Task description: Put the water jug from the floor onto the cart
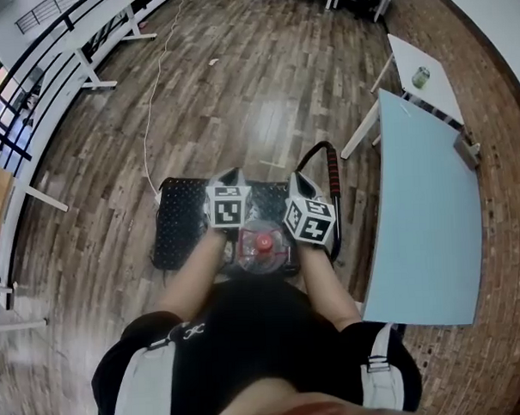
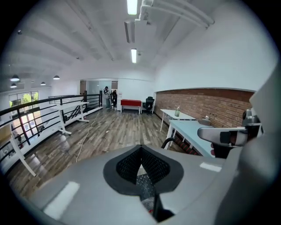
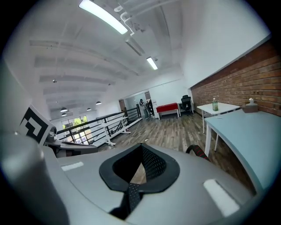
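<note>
The water jug (image 1: 263, 245) is clear with a red cap. In the head view it sits squeezed between the two gripper bodies, close to the person and over the near edge of the black cart (image 1: 179, 216). The cart's handle (image 1: 331, 169) rises at the right. My left gripper (image 1: 233, 172) (image 2: 140, 149) points out over the cart deck with its jaws shut and nothing between them. My right gripper (image 1: 300, 180) (image 3: 141, 147) lies alongside it, its jaws also shut and bare. How the jug is borne below the marker cubes is hidden.
A light blue table (image 1: 424, 221) stands close on the right, with a white table (image 1: 426, 66) bearing a green bottle behind it. A thin cable (image 1: 152, 104) trails over the wooden floor beyond the cart. A black railing (image 1: 31, 83) and white desks line the left side.
</note>
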### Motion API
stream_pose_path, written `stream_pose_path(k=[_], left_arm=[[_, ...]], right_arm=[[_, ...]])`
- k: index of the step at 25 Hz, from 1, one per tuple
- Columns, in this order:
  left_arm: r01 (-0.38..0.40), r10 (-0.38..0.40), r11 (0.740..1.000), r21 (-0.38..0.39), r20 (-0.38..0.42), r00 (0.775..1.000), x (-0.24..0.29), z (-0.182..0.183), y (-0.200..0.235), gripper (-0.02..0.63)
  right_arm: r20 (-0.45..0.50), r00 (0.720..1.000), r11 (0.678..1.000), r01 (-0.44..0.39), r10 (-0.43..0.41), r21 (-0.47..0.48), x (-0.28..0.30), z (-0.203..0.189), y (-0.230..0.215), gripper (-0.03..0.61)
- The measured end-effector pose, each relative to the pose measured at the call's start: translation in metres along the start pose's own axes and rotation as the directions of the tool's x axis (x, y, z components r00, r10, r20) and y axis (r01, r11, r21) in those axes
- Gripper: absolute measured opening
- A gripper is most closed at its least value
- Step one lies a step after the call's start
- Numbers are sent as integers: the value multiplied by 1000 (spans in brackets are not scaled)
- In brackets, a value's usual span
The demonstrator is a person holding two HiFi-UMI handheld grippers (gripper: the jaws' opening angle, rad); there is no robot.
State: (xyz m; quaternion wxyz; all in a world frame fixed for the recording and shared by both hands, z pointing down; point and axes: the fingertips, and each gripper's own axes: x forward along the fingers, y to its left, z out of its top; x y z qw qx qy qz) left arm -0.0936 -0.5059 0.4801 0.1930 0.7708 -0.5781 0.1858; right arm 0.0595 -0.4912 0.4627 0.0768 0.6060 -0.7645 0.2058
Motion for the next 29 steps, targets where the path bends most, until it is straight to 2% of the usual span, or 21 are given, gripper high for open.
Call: stream_pose_path(k=[7, 14, 29], left_arm=[[22, -23, 999, 26, 45, 999, -20, 10, -8, 2], [47, -45, 998, -45, 33, 998, -17, 4, -7, 2], [50, -51, 998, -42, -6, 999, -18, -16, -12, 2]], right_arm=[[13, 999, 999, -36, 36, -18, -8, -6, 14, 12], [9, 999, 999, -31, 32, -37, -7, -8, 13, 12], [-40, 999, 998, -29, 27, -54, -12, -31, 13, 12]])
